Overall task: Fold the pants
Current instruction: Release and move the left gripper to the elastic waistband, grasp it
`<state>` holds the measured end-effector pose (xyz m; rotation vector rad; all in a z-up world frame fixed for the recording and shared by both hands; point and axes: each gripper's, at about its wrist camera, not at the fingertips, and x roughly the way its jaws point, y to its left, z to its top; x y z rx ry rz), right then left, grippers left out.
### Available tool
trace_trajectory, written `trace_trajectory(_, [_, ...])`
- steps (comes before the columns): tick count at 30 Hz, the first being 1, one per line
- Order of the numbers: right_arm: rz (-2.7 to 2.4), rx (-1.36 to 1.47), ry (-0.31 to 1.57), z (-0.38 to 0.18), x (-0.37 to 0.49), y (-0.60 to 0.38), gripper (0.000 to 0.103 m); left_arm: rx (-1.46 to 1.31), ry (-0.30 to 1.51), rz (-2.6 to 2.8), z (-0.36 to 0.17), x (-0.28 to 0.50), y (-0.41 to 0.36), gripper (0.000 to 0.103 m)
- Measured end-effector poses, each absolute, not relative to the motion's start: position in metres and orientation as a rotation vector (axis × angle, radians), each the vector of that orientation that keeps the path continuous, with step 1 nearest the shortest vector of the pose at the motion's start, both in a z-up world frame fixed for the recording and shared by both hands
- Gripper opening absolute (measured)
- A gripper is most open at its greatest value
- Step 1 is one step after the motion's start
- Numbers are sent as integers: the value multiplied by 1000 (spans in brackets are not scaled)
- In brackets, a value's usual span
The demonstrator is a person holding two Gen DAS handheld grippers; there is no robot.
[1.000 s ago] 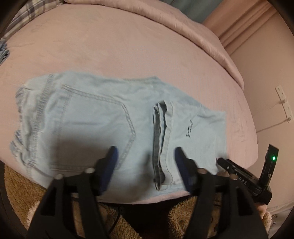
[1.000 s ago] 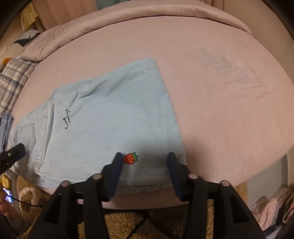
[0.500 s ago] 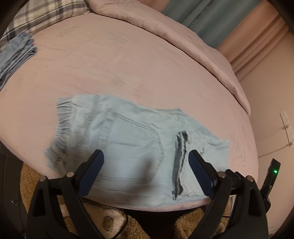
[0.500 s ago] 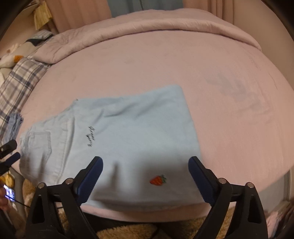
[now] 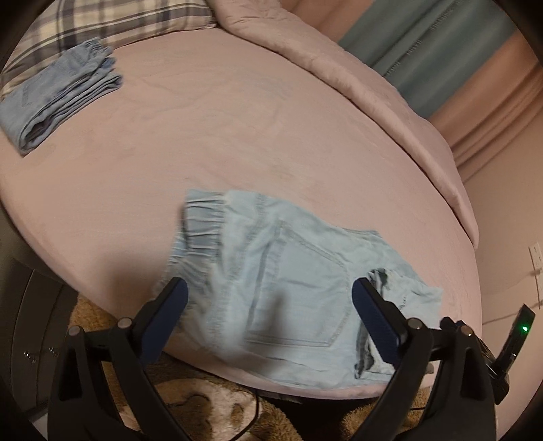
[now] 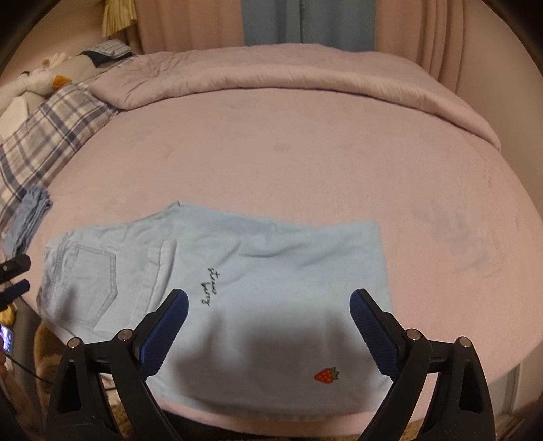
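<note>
Both grippers have drawn back and up from the cloth since a second ago, and their jaws, then narrow, now stand wide apart with nothing between them.

From the left wrist view, the left gripper (image 5: pixel 269 298) hangs above the near edge of the bed (image 5: pixel 237 135), blue fingertips (image 5: pixel 169 305) spread wide. The pale blue pants (image 5: pixel 281 295) lie folded in the lower centre of the frame, waistband toward the left, back pocket (image 5: pixel 305 288) facing up, a folded-over hem at the lower right. A second folded blue garment (image 5: pixel 57 98) rests at the upper left, just beside a plaid pillow (image 5: pixel 112 23). The other gripper's body with a green light (image 5: pixel 524 329) shows at the lower right edge.

From the right wrist view, the right gripper (image 6: pixel 268 302) is likewise open, empty, above the pants (image 6: pixel 271 271), which fill the lower centre. Black script (image 6: pixel 210 286) sits mid-cloth, and a strawberry patch (image 6: pixel 326 375) lies near the bottom edge, between the fingers. A folded comforter (image 6: pixel 288 78) crosses the top.
</note>
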<state>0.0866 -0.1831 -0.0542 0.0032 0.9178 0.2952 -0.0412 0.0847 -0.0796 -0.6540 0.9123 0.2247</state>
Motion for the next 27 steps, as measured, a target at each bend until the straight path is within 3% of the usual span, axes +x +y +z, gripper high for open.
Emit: trace_trajectory(27, [288,5,958,-62,84,-173,95,-742,1022,279,-132,-52,121,97])
